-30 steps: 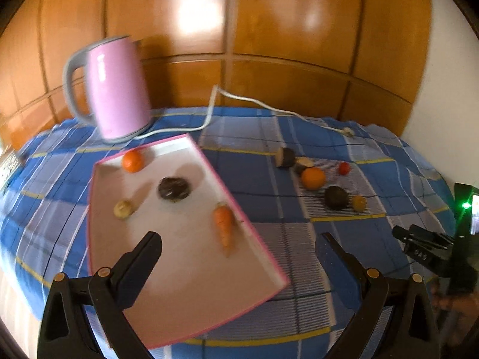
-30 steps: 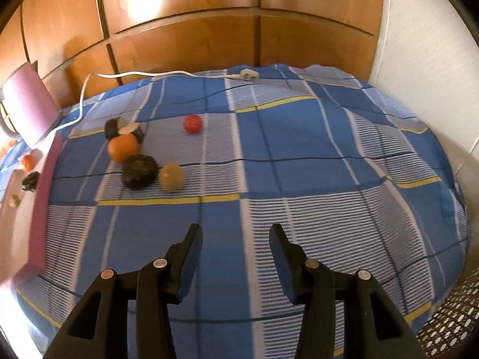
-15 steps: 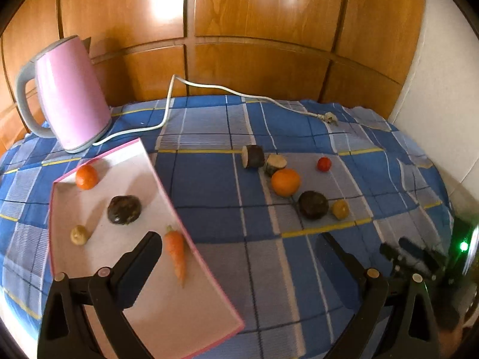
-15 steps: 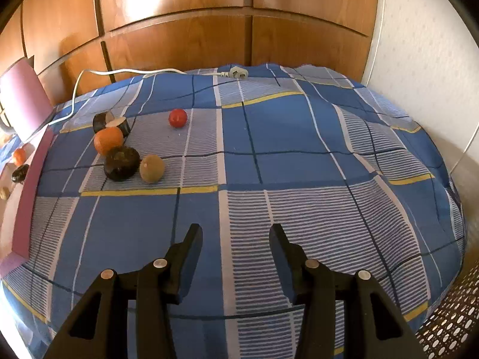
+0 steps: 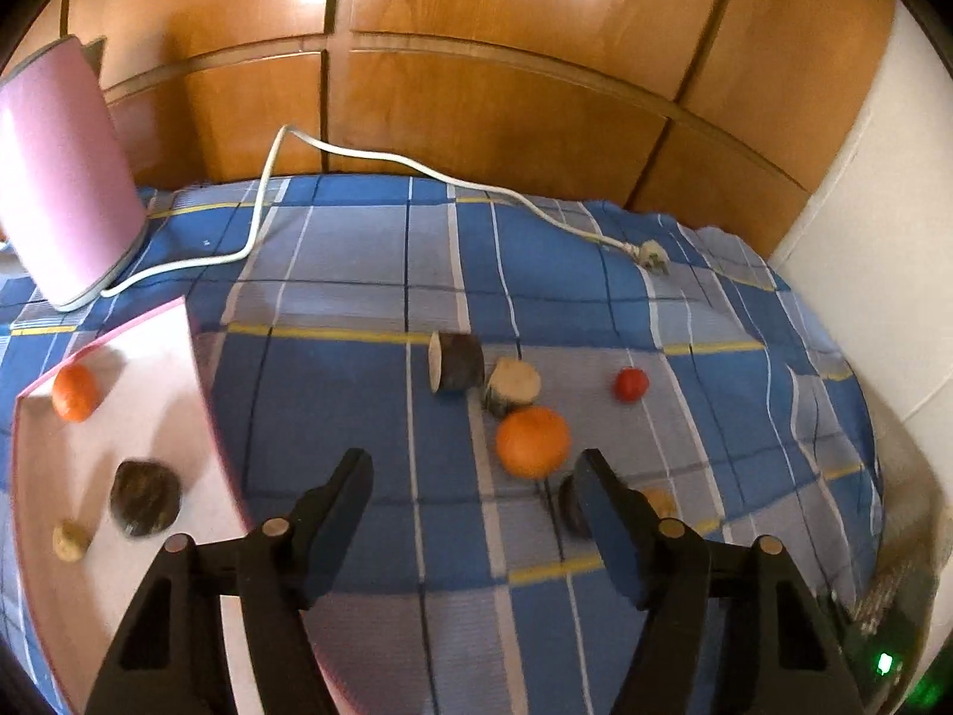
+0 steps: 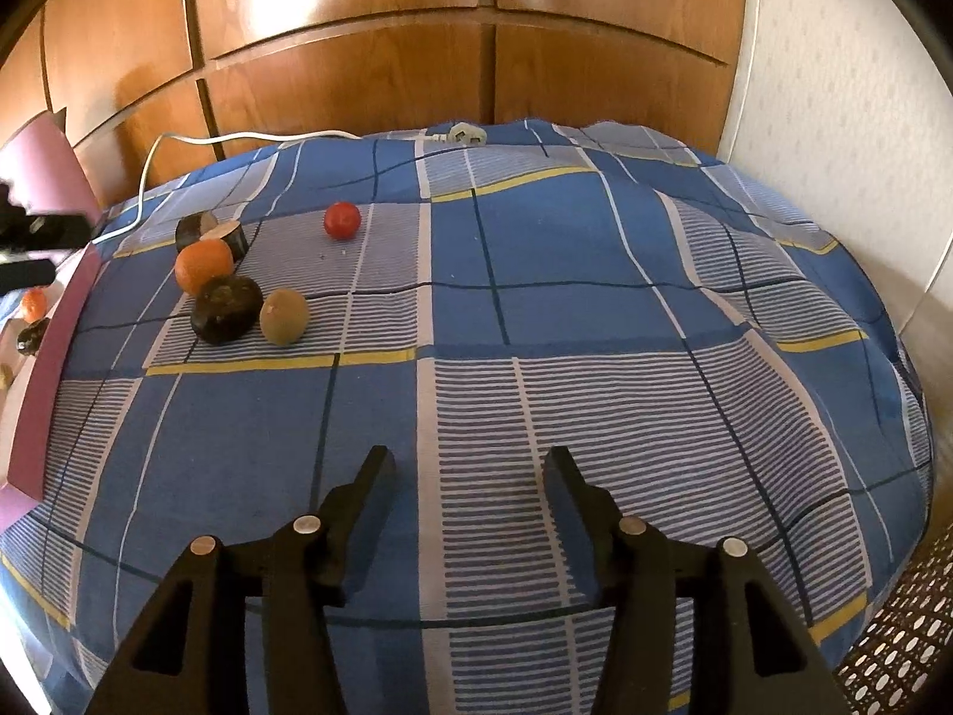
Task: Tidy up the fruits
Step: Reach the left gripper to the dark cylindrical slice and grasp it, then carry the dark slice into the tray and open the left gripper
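Note:
Loose fruits lie on the blue checked cloth: an orange (image 5: pixel 532 441) (image 6: pixel 204 266), a dark round fruit (image 6: pixel 226 308), a kiwi (image 6: pixel 285 316), a red tomato (image 5: pixel 631 384) (image 6: pixel 342 220) and two dark cut pieces (image 5: pixel 455 361) (image 5: pixel 513 385). A pink-rimmed white tray (image 5: pixel 173 393) at the left holds a small orange (image 5: pixel 74 391), a dark fruit (image 5: pixel 145 497) and a small yellowish piece (image 5: pixel 70 541). My left gripper (image 5: pixel 473 468) is open and empty, just short of the orange; its right finger hides most of the dark fruit. My right gripper (image 6: pixel 467 468) is open and empty over bare cloth.
A pink kettle (image 5: pixel 59 179) stands at the back left, its white cord (image 5: pixel 381 158) running across the cloth to a plug (image 5: pixel 652 253). Wooden panels close the back. A white wall (image 6: pixel 846 89) is on the right. The cloth's edge drops off at the right and front.
My left gripper has swung right and forward, from over the tray toward the loose fruits, and its jaws have narrowed. The right gripper has barely moved.

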`<state>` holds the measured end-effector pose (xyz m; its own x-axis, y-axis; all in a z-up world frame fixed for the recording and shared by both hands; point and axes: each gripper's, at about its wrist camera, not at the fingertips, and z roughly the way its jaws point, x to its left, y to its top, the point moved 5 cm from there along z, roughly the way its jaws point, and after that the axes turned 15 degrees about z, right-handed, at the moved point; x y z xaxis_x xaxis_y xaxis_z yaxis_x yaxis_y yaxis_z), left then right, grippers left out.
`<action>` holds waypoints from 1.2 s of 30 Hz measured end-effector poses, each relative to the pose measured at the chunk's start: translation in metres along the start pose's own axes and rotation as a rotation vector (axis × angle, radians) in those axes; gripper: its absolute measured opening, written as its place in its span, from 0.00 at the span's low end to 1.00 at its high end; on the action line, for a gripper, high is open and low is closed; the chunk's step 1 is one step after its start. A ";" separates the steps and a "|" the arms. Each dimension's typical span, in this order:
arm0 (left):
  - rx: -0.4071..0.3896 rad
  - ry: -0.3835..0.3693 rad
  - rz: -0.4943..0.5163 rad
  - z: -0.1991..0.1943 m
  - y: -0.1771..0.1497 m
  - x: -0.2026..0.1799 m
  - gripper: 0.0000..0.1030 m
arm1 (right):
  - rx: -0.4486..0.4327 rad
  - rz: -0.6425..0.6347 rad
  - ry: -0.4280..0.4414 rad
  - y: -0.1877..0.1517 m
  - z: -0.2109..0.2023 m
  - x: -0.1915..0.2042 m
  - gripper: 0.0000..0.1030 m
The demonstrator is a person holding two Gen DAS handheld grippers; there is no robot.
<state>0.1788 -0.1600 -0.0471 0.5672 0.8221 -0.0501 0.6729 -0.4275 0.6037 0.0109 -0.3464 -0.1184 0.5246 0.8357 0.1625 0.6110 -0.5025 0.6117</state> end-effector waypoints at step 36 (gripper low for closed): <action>-0.088 -0.020 -0.135 -0.025 -0.006 0.057 0.26 | -0.093 0.021 -0.002 0.001 0.009 -0.003 0.81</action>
<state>0.1953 -0.1012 -0.0336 0.4845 0.8617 -0.1509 0.7001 -0.2785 0.6575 0.0156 -0.3512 -0.1257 0.5383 0.8245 0.1744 0.5424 -0.4974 0.6771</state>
